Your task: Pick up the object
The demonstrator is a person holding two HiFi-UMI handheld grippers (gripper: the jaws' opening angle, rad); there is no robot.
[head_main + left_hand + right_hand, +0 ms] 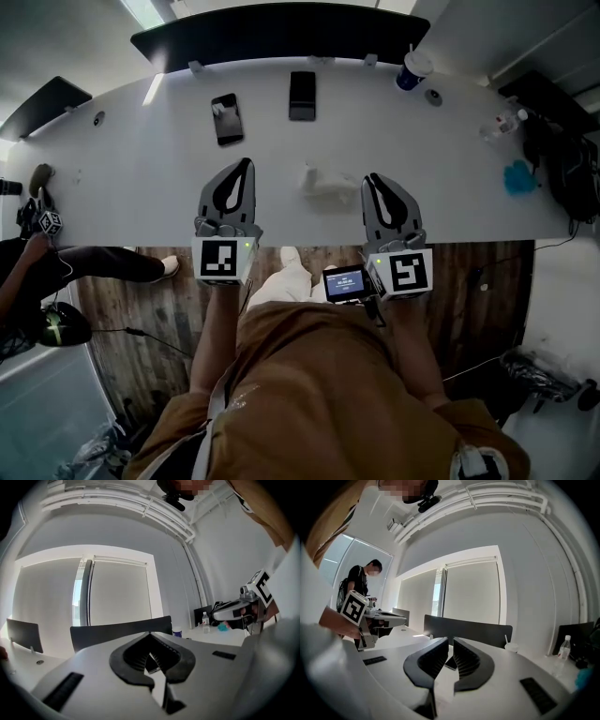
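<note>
Two closed, empty tongs, the left tongs [247, 165] and the right tongs [372, 178], hover over the tabletop's [131, 178] 6 o'clock edge with nothing lifted yet, as the pale crumpled object [328, 184], seemingly the target, lies untouched between them, at 9 o'clock from the right tips.

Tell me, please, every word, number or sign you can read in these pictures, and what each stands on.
No text can be read anywhere.
Screen: lit lines, too small to read.
Left cube, right cube: black square patterns, no letters.
Bottle: label blurred.
Cup: no print legible.
</note>
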